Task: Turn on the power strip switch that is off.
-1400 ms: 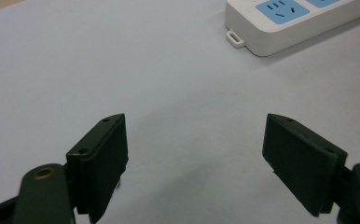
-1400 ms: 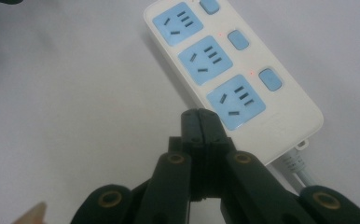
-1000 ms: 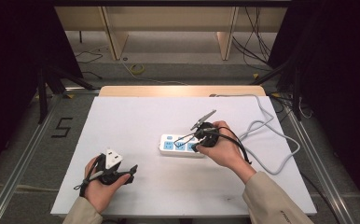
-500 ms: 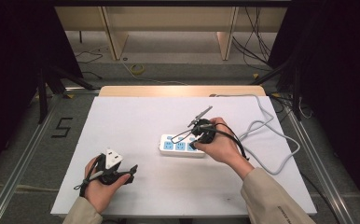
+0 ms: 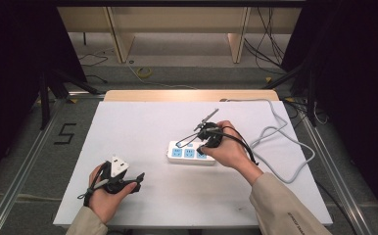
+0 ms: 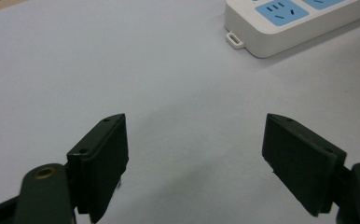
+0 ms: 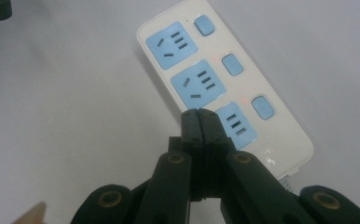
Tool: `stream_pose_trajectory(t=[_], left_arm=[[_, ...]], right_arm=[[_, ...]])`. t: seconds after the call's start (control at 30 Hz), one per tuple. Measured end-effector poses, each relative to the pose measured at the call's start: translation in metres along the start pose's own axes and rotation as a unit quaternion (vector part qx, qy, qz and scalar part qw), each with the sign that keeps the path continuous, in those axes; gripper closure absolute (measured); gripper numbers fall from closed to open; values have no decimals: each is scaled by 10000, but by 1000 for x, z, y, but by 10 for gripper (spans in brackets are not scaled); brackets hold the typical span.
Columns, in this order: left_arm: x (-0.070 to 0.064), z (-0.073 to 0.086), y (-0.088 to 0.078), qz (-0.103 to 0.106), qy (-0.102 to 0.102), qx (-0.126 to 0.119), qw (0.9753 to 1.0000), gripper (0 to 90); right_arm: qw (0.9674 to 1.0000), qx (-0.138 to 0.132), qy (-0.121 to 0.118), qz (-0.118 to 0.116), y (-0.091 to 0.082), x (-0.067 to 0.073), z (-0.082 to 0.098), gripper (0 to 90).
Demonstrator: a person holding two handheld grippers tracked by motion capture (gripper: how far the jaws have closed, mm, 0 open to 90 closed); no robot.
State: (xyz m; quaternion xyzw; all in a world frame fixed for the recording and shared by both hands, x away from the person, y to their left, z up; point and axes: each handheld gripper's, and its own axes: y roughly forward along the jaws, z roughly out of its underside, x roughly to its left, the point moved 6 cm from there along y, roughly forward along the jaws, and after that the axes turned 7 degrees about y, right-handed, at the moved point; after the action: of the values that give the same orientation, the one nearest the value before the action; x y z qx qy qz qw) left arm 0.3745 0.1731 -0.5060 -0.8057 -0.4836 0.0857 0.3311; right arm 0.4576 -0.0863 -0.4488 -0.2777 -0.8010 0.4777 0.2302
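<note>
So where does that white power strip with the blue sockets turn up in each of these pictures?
High view: the power strip lies mid-table, under the right gripper.
Left gripper view: its end is at the top right, far beyond the open jaws.
Right gripper view: it runs diagonally through the middle, behind the shut jaws.
Shared landmark: the blue sockets.

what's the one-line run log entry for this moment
right tongs: shut, empty, over power strip | left tongs: open, empty, above table | strip: three blue sockets, three switches
</note>
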Motion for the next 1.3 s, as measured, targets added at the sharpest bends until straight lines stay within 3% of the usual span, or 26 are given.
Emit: stream_pose_trajectory(t=[1.3], left_arm=[[1,0,0,6,-36,-21,10000,226]], right_arm=[[10000,27,54,-36,12,-2,-28,900]])
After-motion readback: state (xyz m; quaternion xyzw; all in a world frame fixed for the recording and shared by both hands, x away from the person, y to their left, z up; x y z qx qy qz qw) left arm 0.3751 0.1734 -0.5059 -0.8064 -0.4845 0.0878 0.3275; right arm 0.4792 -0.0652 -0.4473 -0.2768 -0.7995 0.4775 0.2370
